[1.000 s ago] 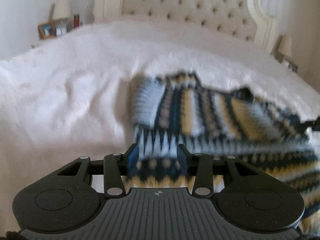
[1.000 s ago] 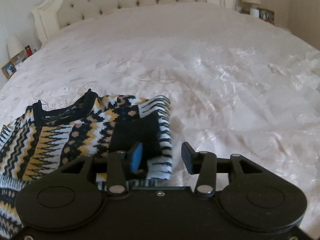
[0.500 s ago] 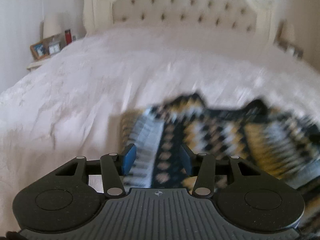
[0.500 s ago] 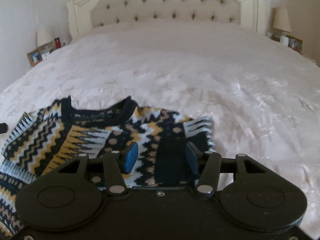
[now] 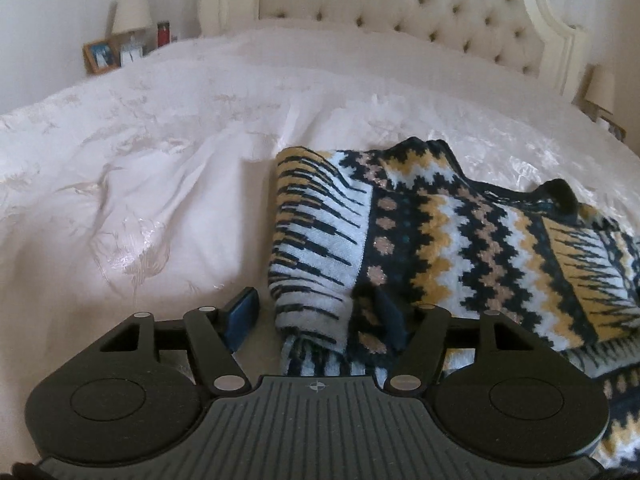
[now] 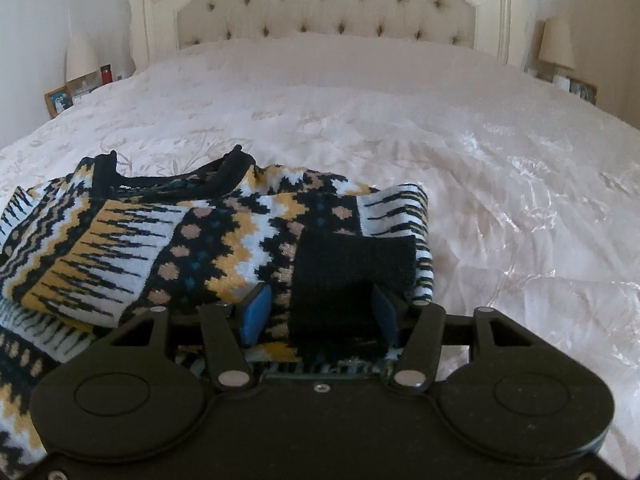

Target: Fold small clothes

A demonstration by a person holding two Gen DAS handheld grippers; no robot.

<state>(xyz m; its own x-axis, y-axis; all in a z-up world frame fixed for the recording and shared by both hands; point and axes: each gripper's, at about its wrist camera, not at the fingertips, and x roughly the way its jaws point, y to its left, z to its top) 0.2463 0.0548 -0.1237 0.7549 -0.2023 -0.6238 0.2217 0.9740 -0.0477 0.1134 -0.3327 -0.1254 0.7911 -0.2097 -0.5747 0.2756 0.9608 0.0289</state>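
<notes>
A knitted sweater (image 5: 472, 240), patterned in navy, white, yellow and tan, lies on the white bedspread (image 5: 160, 184) with its sleeves folded in. In the left wrist view its folded left edge (image 5: 316, 256) runs down between the fingers of my left gripper (image 5: 316, 316). Those jaws are opening: the blue left pad (image 5: 242, 318) stands clear of the knit and the right pad is hidden behind it. In the right wrist view the sweater (image 6: 132, 248) fills the left half. Its dark navy cuff (image 6: 352, 264) lies between the spread blue pads (image 6: 256, 314) of my right gripper (image 6: 320, 314), not pinched.
A tufted cream headboard (image 6: 328, 4) closes off the far end of the bed. Lamps, picture frames and a red jar (image 5: 163, 34) stand on nightstands at both sides. Wrinkled bedspread (image 6: 520, 208) spreads out to the right of the sweater.
My left gripper's jaws have widened and the sleeve edge now rests on the bed. Both grippers have sunk closer to the sweater. The right gripper shifted from the sleeve's edge to over the dark cuff.
</notes>
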